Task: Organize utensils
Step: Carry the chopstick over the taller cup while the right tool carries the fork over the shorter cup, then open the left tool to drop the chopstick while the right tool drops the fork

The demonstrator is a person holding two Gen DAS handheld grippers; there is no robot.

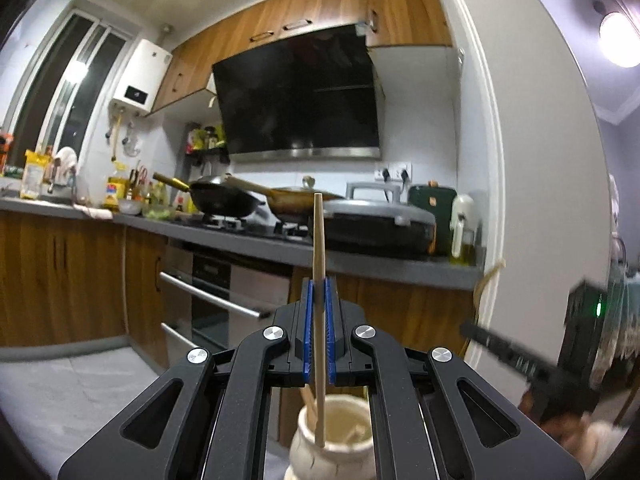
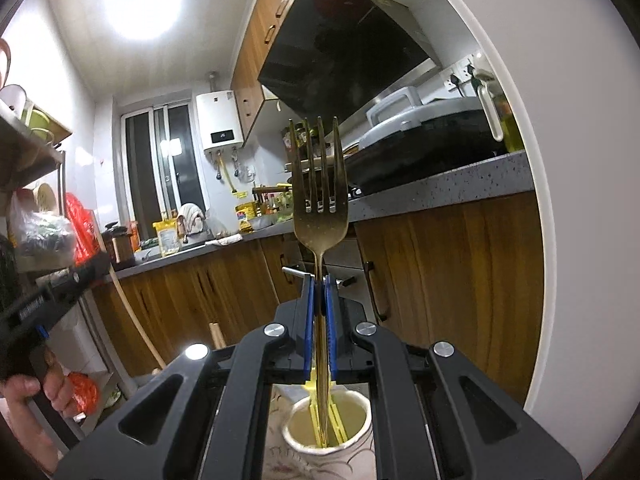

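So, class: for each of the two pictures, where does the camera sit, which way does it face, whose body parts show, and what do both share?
Left wrist: on the left hand-held gripper, facing level at the stove counter; it grips a chopstick above a jar; the other gripper shows at right.
Right wrist: on the right hand-held gripper, facing along the kitchen to the window; it grips a fork above a cup; a hand shows at left.
Shared: hood, water heater, counter.

The left gripper [image 1: 319,292] is clamped on a wooden chopstick [image 1: 318,240] that stands upright between its blue pads [image 1: 306,320], its lower end reaching into a cream jar [image 1: 340,436] below. Behind are a grey counter [image 1: 248,242] with pans and a black hood [image 1: 300,96]
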